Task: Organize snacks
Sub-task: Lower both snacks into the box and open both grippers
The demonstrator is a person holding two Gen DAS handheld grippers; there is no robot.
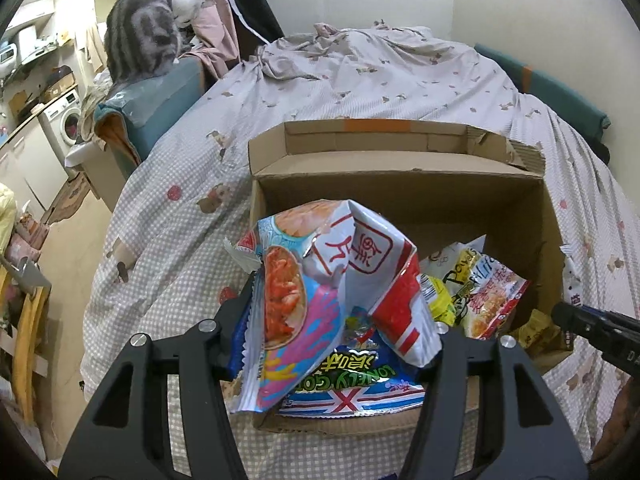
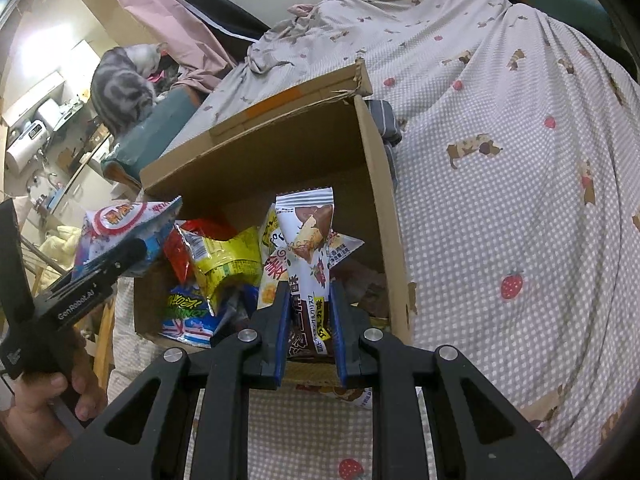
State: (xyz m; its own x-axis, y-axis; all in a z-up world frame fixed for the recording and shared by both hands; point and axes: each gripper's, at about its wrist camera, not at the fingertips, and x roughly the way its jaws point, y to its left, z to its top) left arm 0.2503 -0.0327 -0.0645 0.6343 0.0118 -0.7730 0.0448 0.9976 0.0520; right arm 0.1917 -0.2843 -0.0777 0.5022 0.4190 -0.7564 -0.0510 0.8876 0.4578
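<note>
Snacks are being put into a box (image 1: 400, 196) that sits on the bed (image 1: 360, 76), near its front edge. Two packs are being carried to it at once. A big chip bag (image 1: 332, 280) is held over the near left part of the box by the left gripper (image 1: 344, 328). Its jaws are set about half wide, and the crumpled bag lies between them; it cannot be told whether the bag is pinched tight or only resting there. A brown wafer pack (image 2: 310, 264) is held upright in the right gripper (image 2: 310, 320), with the jaws narrow and clamped on its lower half. This pack is placed above the near right side of the box. Other snacks are already piled inside, among them a yellow pack (image 2: 224, 268) and a blue bag (image 1: 352, 376). Both grippers are tipped down toward the box, side by side, and the left handle is gripped by a hand (image 2: 36, 412) seen low in the right view. Next, each pack probably needs to be lowered onto the pile and let go, with care that nothing slides over the low front wall. A cat (image 1: 140, 28) is seen far off by the bed's back left corner.
</note>
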